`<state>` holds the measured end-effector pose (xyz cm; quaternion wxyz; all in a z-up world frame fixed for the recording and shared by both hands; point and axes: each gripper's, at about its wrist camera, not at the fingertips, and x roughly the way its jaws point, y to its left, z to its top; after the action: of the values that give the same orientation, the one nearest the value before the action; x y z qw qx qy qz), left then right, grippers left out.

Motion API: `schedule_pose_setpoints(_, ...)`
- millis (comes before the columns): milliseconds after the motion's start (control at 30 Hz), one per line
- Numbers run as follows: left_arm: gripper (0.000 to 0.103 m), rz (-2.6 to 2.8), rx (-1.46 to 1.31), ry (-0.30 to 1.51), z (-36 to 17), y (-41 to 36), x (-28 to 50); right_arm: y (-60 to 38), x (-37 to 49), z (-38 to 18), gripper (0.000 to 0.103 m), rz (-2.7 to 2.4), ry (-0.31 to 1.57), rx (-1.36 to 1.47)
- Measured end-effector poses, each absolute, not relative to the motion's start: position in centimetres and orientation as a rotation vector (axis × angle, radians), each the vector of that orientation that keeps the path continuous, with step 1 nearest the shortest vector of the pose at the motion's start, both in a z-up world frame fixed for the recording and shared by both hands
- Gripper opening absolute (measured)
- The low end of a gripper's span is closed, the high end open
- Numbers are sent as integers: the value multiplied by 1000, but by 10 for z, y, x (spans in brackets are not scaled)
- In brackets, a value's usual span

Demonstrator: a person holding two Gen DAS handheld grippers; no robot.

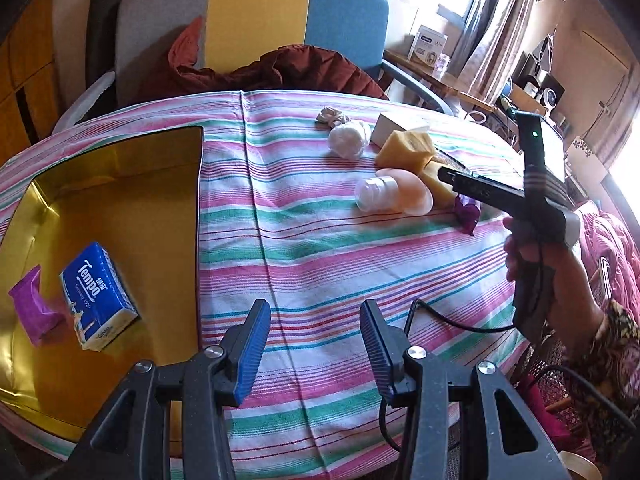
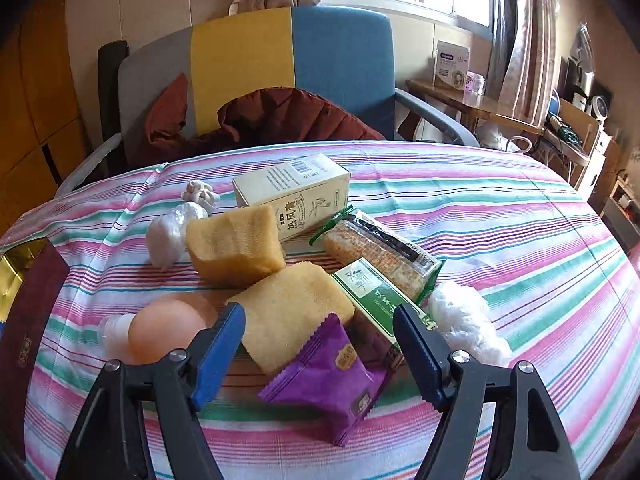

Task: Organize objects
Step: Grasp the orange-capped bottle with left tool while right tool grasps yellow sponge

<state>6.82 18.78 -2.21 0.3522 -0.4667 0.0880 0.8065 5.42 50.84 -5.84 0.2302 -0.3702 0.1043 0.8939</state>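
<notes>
My left gripper (image 1: 314, 308) hangs open over the striped tablecloth (image 1: 320, 248) with nothing between its fingers. Just left of it, an open gold-lined box (image 1: 120, 200) holds a blue Tempo tissue pack (image 1: 98, 296) and a purple packet (image 1: 34, 312). My right gripper (image 2: 320, 312) is open above a heap of items. A second purple snack packet (image 2: 332, 380) lies between its fingers, untouched. Around it lie two yellow sponges (image 2: 236, 244), a peach bottle (image 2: 168, 332), a cream carton (image 2: 296, 188), a cracker pack (image 2: 380, 252), a green packet (image 2: 376, 296) and white plastic wads (image 2: 464, 320).
A chair (image 2: 288, 64) with a grey, yellow and blue back stands behind the table, a dark red jacket (image 2: 288, 120) on its seat. The box's maroon outer wall (image 2: 32, 300) shows left of the heap. A hand (image 1: 536, 264) and black cable (image 1: 460, 320) are at the right.
</notes>
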Motion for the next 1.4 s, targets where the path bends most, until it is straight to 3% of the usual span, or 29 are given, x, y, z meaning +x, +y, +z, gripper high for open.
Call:
schedule_pose_setpoints(300,47,2064,-1248,245,-31,193,64,495,38,-72,78,2568,157,-1068)
schedule_pose_setpoints(500,47,2054,-1239,285,-32,205,63,495,50,-77,64,2583,253,-1025)
schedule_pose_setpoints(733,47,2026,-1197,337,-30,236,53,495,70,-67,61,2575,270,-860)
schedule_pose_setpoints(867,60,1989,-1149,370,-32,265,46,489,83,-59,61,2592,266,-751)
schedule_pose_setpoints(1167,62,1905,-1001,707,-59,352,30,493,89,-61,62,2585,323,-709)
schedule_pose_setpoints(1400,60,1729,-1103,480,-69,352,23,497,97,-60,62,2556,353,-657)
